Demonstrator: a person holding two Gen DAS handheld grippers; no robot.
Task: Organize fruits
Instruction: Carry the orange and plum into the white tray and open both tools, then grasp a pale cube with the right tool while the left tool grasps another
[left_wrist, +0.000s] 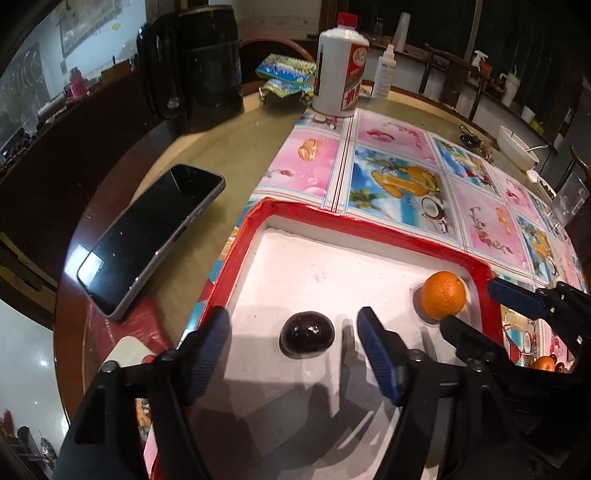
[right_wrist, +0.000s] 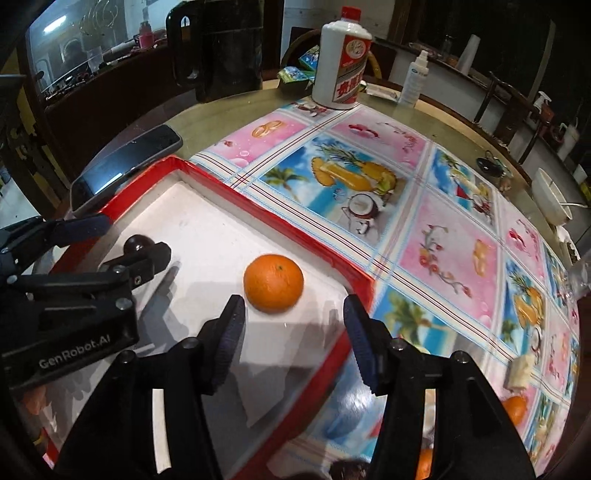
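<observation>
A white tray with a red rim (left_wrist: 332, 216) (right_wrist: 229, 190) holds a dark plum (left_wrist: 306, 334) (right_wrist: 137, 243) and an orange (left_wrist: 443, 295) (right_wrist: 273, 282). My left gripper (left_wrist: 291, 325) is open just above the tray floor, its blue pads either side of the plum without touching it. My right gripper (right_wrist: 293, 314) is open just behind the orange, nothing between its fingers; it also shows at the right of the left wrist view (left_wrist: 476, 299). Another orange (right_wrist: 515, 410) (left_wrist: 545, 363) lies on the tablecloth outside the tray.
A black phone (left_wrist: 147, 240) lies left of the tray. At the back stand a black kettle (left_wrist: 192, 62), a white bottle with a red label (left_wrist: 341, 66), a spray bottle (left_wrist: 384, 70) and small boxes (left_wrist: 284, 70). A white bowl (right_wrist: 550, 197) sits far right.
</observation>
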